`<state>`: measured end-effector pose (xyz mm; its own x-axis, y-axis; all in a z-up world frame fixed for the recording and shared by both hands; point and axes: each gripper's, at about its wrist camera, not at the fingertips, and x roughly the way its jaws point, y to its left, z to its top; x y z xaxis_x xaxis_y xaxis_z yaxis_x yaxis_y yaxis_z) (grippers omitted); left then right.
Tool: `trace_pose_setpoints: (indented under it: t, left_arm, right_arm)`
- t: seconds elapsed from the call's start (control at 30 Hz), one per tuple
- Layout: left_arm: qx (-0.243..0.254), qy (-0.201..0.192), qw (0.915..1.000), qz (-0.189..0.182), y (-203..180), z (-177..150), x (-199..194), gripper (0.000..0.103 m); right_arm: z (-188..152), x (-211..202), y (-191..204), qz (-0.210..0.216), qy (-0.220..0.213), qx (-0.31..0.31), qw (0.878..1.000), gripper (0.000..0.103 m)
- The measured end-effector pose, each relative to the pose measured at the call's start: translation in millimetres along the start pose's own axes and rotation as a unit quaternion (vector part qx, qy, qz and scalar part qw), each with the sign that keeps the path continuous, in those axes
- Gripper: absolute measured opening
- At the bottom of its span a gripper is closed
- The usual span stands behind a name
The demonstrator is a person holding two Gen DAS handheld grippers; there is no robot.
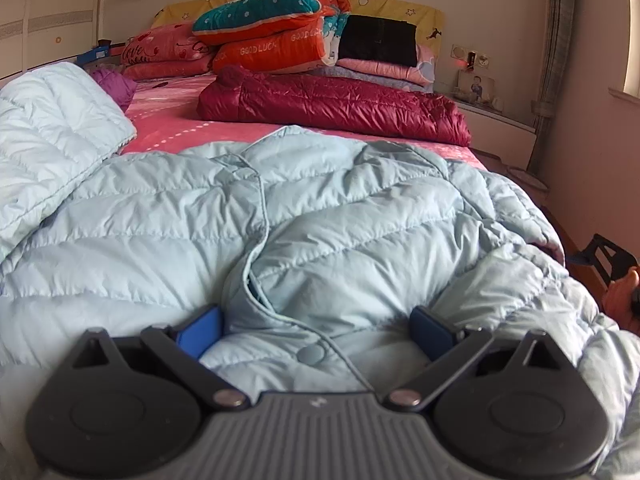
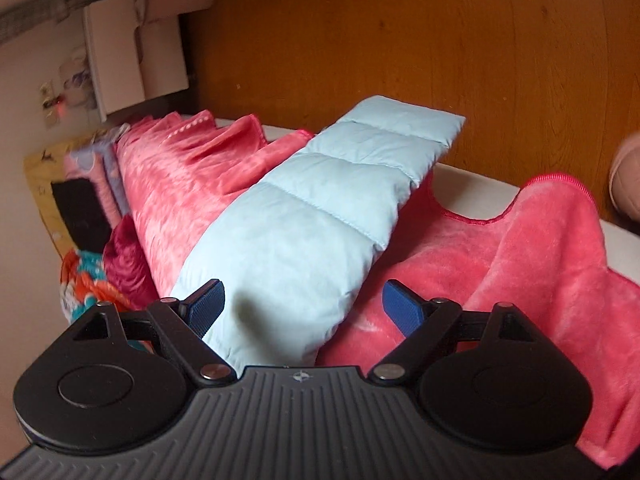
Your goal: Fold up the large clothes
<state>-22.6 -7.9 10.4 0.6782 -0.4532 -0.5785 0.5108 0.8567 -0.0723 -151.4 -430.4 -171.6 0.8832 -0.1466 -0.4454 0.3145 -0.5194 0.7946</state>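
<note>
The left gripper (image 1: 316, 330) is spread wide, pressing down on the light blue jacket (image 1: 320, 220) on the pink bed (image 1: 168, 128). The right gripper (image 2: 303, 306) is spread wide too, around the jacket's sleeve (image 2: 320, 208), which points long-ways toward the upper right.

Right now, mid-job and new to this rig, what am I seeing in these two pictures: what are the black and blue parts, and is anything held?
Each picture comes from a camera mounted on a hand-held two-finger gripper, looking forward along its blue-tipped fingers. The left wrist view shows the left gripper open, low over the front of a light blue puffer jacket spread on a pink bedspread. Behind it lie a maroon jacket and stacked bedding. The right wrist view is tilted: the right gripper is open around the jacket's sleeve, which hangs over the bed's edge above the wooden floor. Neither is clamped on anything.
</note>
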Motion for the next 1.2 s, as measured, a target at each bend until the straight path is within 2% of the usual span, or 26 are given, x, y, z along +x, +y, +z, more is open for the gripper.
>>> trace_pose_setpoints:
  t: [0.17,0.27,0.3,0.37,0.4,0.43,0.53,0.67,0.8,0.9,1.03,1.1,1.2]
  left_arm:
    - [0.011,0.005,0.9999,0.009,-3,0,2,0.100]
    - [0.017,0.009,0.9997,0.013,-6,0,4,0.102]
    - [0.020,0.010,0.9997,0.014,-6,0,4,0.102]
    - [0.024,0.012,0.9995,0.018,-8,1,5,0.102]
    - [0.025,0.014,0.9994,0.019,-8,2,5,0.102]
    - [0.025,0.015,0.9994,0.020,-8,3,4,0.102]
    - [0.021,0.017,0.9994,0.023,-9,8,1,0.100]
    - [-0.013,-0.007,0.9992,0.037,-5,17,-12,0.091]
    - [-0.042,-0.042,0.9966,0.057,6,33,-33,0.091]
    - [-0.050,-0.049,0.9940,0.085,18,44,-44,0.091]
    - [-0.091,-0.055,0.9880,0.111,43,52,-53,0.091]
    - [-0.110,-0.052,0.9864,0.110,53,55,-51,0.091]
    - [-0.123,-0.050,0.9857,0.104,62,62,-40,0.091]
  right_arm:
    - [5,28,-13,-0.002,-0.003,0.060,0.998,0.103]
    - [4,29,-4,-0.015,-0.014,0.033,0.999,0.100]
    - [3,29,-1,-0.014,-0.017,0.022,1.000,0.095]
    - [3,22,5,-0.001,-0.026,0.005,1.000,0.064]
    - [4,21,8,0.002,-0.032,-0.004,0.999,0.059]
    - [5,19,12,0.005,-0.038,-0.015,0.999,0.049]
    - [11,18,21,0.023,-0.047,-0.035,0.998,0.039]
    - [13,8,46,0.052,-0.064,-0.088,0.993,0.029]
    - [2,4,77,0.079,-0.069,-0.160,0.981,0.028]
    - [-4,2,92,0.089,-0.069,-0.197,0.974,0.027]
    - [-8,-3,115,0.112,-0.076,-0.240,0.961,0.027]
    - [-15,-7,134,0.121,-0.084,-0.288,0.946,0.026]
    - [-31,-14,156,0.137,-0.099,-0.363,0.916,0.026]
